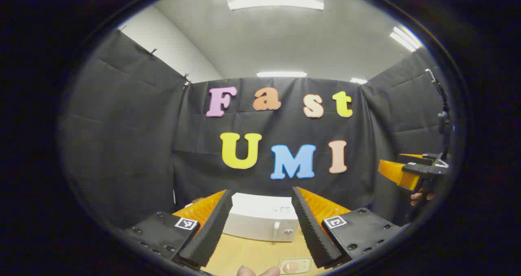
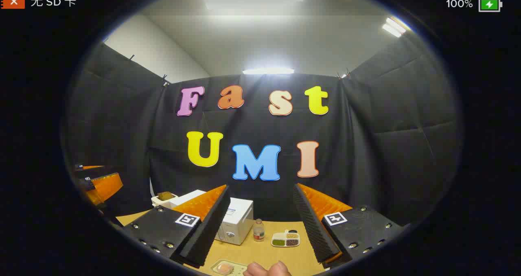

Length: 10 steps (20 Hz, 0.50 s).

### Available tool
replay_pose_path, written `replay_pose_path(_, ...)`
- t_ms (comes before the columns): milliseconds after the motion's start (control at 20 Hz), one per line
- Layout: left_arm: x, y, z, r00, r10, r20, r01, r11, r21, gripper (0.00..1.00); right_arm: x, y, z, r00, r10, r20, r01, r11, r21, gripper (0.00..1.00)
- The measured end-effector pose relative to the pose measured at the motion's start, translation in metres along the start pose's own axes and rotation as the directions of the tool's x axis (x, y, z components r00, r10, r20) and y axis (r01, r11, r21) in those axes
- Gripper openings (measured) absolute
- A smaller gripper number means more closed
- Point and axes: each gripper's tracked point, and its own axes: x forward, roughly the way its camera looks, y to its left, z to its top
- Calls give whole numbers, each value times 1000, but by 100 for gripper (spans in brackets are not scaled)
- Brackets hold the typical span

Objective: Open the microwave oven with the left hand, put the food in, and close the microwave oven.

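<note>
One microwave oven (image 2: pixel 236 223) is sitting closed on the worktop (image 2: pixel 264 253). Right of it are standing one bottle (image 2: pixel 258 230) and one sectioned dish (image 2: pixel 285 239); one food tray (image 2: pixel 226 268) is lying nearer. Left tool (image 1: pixel 260 227) and right tool (image 2: pixel 260 227) are both hovering released, grasping nothing.

Microwave oven (image 1: pixel 260 223): white, boxy, door shut, sitting upright at the rear of the wooden tabletop. Food (image 2: pixel 225 268): pale orange-pink portion lying in a shallow light tray on the near edge, well apart.
</note>
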Motion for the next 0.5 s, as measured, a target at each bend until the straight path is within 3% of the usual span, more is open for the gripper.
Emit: replay_pose_path(500,8,-24,-5,1000,8,-4,-8,1000,18,96,7,-21,-4,1000,12,-13,-12,1000,5,95)
